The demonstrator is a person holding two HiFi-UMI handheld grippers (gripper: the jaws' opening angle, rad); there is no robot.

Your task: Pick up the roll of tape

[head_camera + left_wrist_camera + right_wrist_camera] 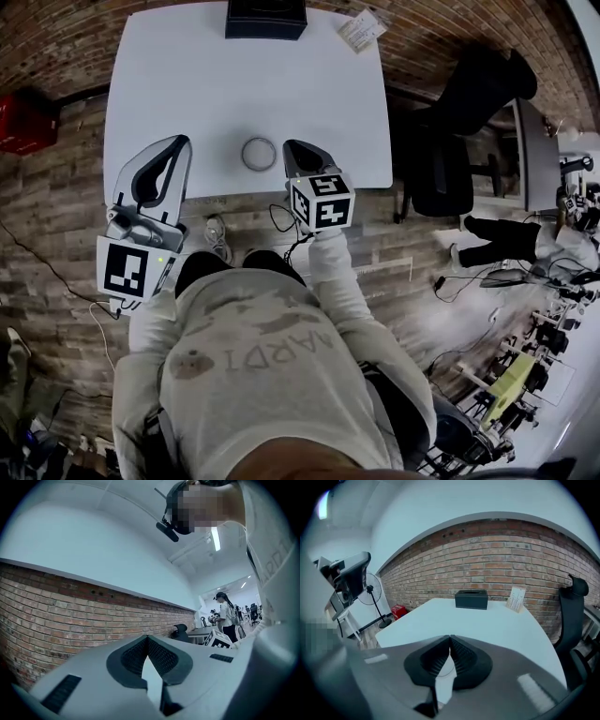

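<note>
The roll of tape (260, 153), a thin pale ring, lies flat on the white table (187, 84) near its front edge. My right gripper (292, 146) hangs just right of the roll, tilted down, its jaws shut and empty. In the right gripper view the fingertips meet (450, 637), and a faint arc of the roll (447, 670) shows through the gap below them. My left gripper (179, 142) is over the table's front left edge, apart from the roll, pointing level. Its jaws (147, 638) are shut with nothing in them.
A black tissue box (266, 18) stands at the table's far edge, with a small card (361, 30) to its right. A black office chair (469, 112) is at the table's right side. A brick wall (497, 569) runs behind. A red box (25, 120) sits on the floor at left.
</note>
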